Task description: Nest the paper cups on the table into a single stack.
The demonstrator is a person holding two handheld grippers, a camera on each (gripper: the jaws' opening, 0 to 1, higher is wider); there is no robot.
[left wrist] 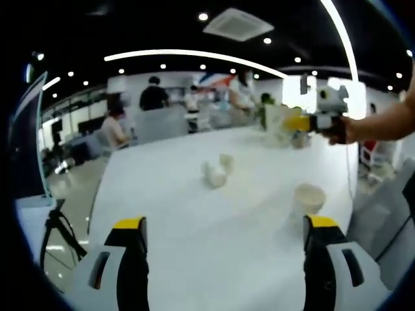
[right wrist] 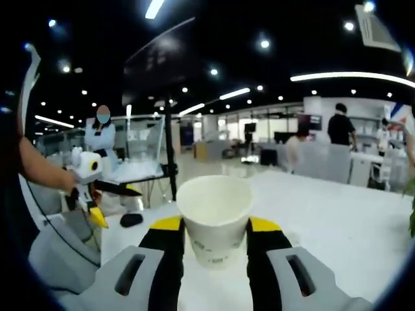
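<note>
Here the right gripper grasps an upright paper cup between its jaws; the left gripper stands released above the white surface.

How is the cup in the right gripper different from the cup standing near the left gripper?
The held cup is lifted off the table, clamped between the right gripper fingers; the free cup stands on the white table, untouched beside the open left gripper. Both are upright white paper cups, mouths up.

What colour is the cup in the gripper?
White, the cup has small dark print near its base; clearest in the right gripper view, between the right gripper jaws.
</note>
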